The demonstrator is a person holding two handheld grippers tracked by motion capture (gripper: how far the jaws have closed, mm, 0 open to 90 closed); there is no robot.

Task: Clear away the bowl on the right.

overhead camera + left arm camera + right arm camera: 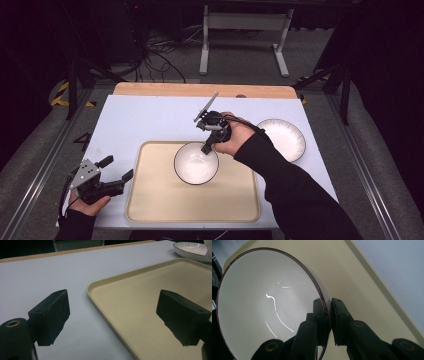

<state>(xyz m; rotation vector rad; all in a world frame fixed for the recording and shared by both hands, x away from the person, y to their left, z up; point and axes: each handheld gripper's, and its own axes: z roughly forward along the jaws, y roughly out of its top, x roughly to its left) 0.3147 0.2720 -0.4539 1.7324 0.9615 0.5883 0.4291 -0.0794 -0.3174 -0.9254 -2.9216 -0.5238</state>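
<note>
A white bowl [196, 163] with a thin dark rim sits on a beige tray [150, 200], on a pale lavender-white mat [130, 120] edged by light wood, beside a white plate [283, 138] with a dark rim, and both grippers' jaws are black

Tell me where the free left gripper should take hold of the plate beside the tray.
Take the plate by its rim, probably the near edge facing the person. It lies flat on the table with a shallow raised edge, so one jaw can slip under and one over. The left gripper is open but far off, left of the tray.
</note>
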